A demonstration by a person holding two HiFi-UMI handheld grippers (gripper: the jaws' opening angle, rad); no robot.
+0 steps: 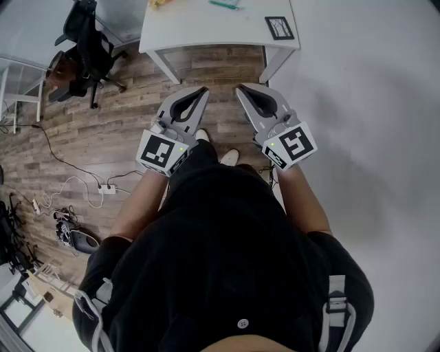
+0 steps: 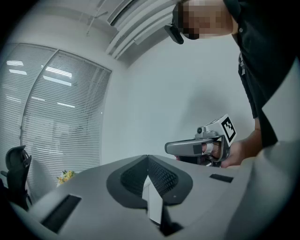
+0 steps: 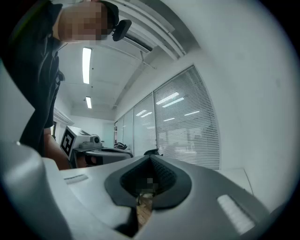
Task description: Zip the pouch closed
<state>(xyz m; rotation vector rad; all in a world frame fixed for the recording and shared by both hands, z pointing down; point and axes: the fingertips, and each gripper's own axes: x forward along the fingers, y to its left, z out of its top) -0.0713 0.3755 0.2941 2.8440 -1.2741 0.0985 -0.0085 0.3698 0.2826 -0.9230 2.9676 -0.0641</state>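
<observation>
No pouch shows in any view. In the head view a person stands over a wood floor and holds both grippers level, side by side, in front of the body. My left gripper [image 1: 203, 90] is shut with nothing between its jaws, and so is my right gripper [image 1: 240, 88]. Their tips point toward the near edge of a white table [image 1: 206, 36]. In the left gripper view its own jaws meet at the tip [image 2: 147, 157], and the right gripper [image 2: 169, 148] shows beyond, held by a hand. In the right gripper view my right gripper [image 3: 151, 157] is likewise shut and empty.
On the table lie a black-framed flat item [image 1: 279, 27], a green object [image 1: 227, 4] and a yellow one [image 1: 161, 3]. A black office chair [image 1: 86, 41] stands at far left. Cables and a power strip [image 1: 106, 188] lie on the floor. Window blinds [image 3: 187, 126] fill the wall.
</observation>
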